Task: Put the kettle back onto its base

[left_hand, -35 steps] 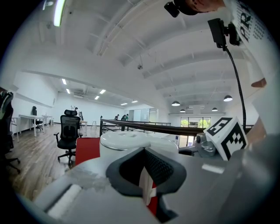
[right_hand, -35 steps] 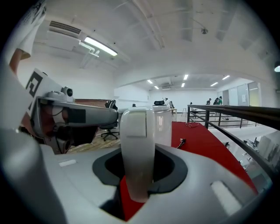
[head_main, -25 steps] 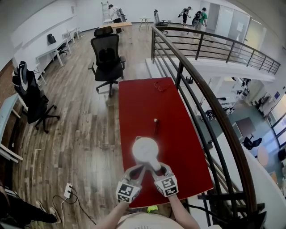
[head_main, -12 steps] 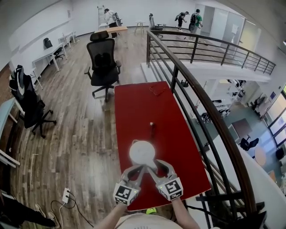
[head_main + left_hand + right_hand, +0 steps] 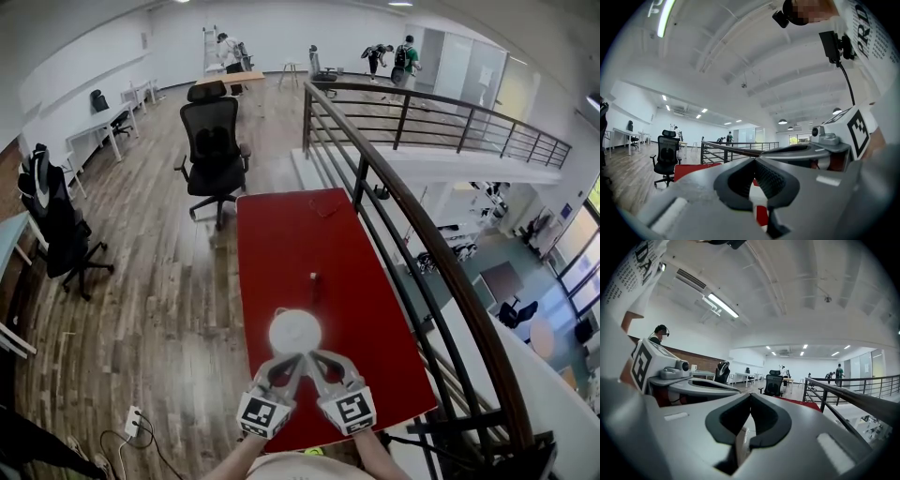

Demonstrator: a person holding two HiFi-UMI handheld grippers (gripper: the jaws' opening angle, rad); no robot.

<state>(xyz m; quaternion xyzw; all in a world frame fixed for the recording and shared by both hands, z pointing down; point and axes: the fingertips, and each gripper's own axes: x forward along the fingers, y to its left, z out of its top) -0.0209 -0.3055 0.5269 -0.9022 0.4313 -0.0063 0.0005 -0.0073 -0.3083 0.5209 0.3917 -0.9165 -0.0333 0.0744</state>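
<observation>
My left gripper (image 5: 753, 164) is closed, its jaws meeting at the tips with nothing between them. My right gripper's (image 5: 750, 399) jaws have just been closing and now meet as well, with nothing between them. The two sit side by side, tips close together. The white kettle (image 5: 295, 331) stands on the red worktop (image 5: 281, 234) just ahead of and below both tips. From above I cannot tell whether its base is under it.

Big dark letters "PRD" stand on a white shirt (image 5: 865, 47) at the upper right of the left gripper view (cut off at the frame edge). Upper left in the right gripper view, the shirt (image 5: 633, 277) shows "DAI"; the smaller print is unreadable.
</observation>
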